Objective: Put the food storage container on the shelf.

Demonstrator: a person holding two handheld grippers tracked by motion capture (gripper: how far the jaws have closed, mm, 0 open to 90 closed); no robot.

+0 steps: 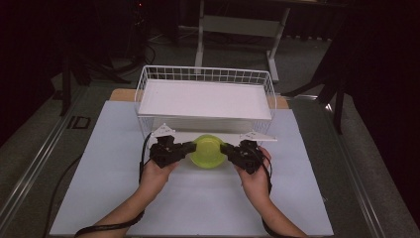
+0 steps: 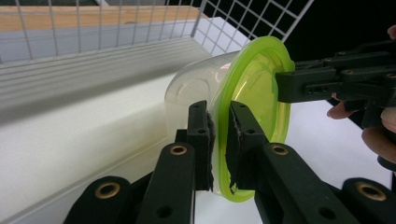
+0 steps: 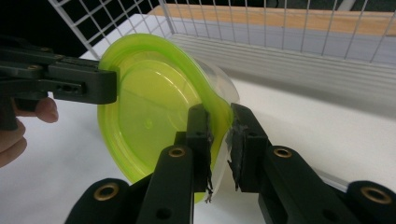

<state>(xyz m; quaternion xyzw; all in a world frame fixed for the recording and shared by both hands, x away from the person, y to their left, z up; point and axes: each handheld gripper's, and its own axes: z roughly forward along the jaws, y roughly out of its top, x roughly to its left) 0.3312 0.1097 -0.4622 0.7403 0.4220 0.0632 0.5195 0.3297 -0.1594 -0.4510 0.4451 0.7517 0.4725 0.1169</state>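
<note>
A round clear container with a lime-green lid (image 1: pixel 208 151) hangs just above the white mat, right in front of the wire basket (image 1: pixel 143 89). My left gripper (image 1: pixel 190 148) grips the lid's left rim and my right gripper (image 1: pixel 225 148) grips its right rim. In the left gripper view the left gripper (image 2: pixel 219 112) is shut on the green lid edge (image 2: pixel 254 84), with the right gripper (image 2: pixel 285 86) clamped on the far side. Seen from the right gripper view, the right gripper (image 3: pixel 219 114) pinches the lid rim (image 3: pixel 149 107), and the left gripper (image 3: pixel 109 86) holds the opposite edge.
The white wire basket holds a flat white panel (image 1: pixel 205 99) and stands at the back of the white mat (image 1: pixel 198 203). Its mesh wall (image 2: pixel 93 23) rises close behind the container. A wooden table edge (image 1: pixel 121 94) and dark floor lie beyond.
</note>
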